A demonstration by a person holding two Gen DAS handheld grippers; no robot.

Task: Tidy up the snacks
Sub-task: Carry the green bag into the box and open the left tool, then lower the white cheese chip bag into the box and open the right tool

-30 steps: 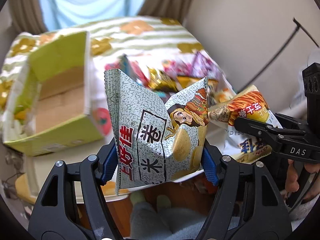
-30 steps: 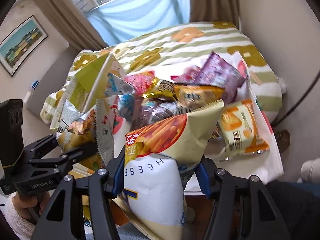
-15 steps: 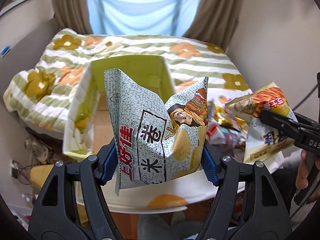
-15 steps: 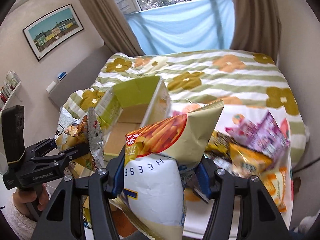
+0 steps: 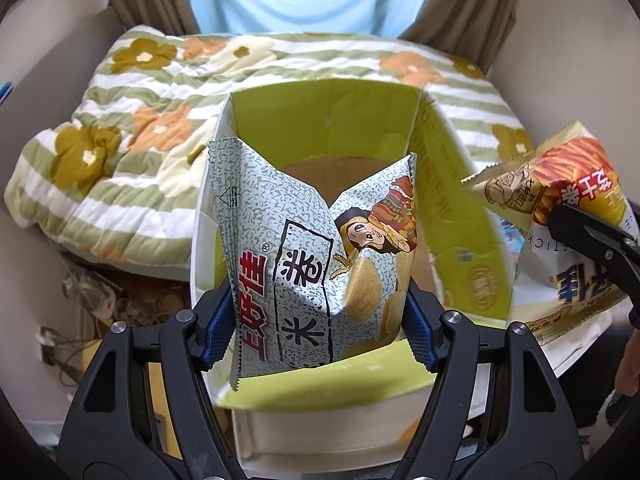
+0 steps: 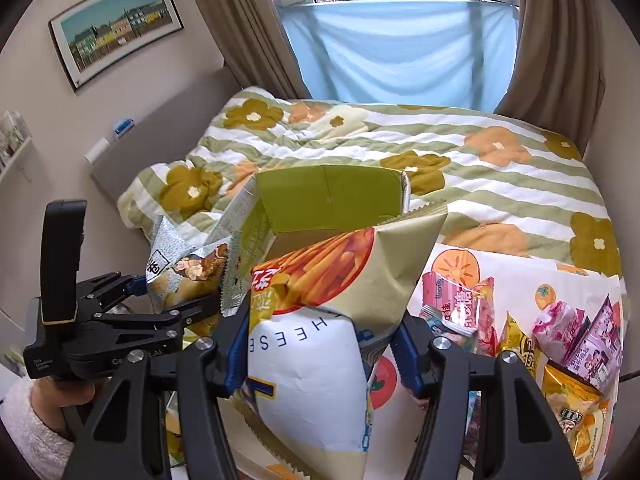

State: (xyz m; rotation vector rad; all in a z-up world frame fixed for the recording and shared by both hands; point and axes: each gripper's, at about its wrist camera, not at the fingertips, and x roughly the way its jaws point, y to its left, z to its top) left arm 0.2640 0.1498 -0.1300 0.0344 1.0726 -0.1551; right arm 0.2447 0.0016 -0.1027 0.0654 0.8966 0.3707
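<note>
My left gripper (image 5: 320,328) is shut on a grey speckled rice-roll snack bag (image 5: 304,264) and holds it above the open green cardboard box (image 5: 460,200). The left gripper also shows in the right wrist view (image 6: 176,292), at the box's left side. My right gripper (image 6: 320,344) is shut on a cream and white cheese-stick bag (image 6: 320,352), in front of the same box (image 6: 328,200). That bag shows at the right of the left wrist view (image 5: 560,240).
Several loose snack packets (image 6: 520,332) lie on a fruit-print cloth (image 6: 520,268) at the right. A bed with a flowered striped quilt (image 6: 480,160) lies behind the box. Cables and a floor socket (image 5: 92,300) sit low at the left.
Both grippers have swung left with their bags, away from the snack pile. The open box now sits straight ahead of the left gripper and closer.
</note>
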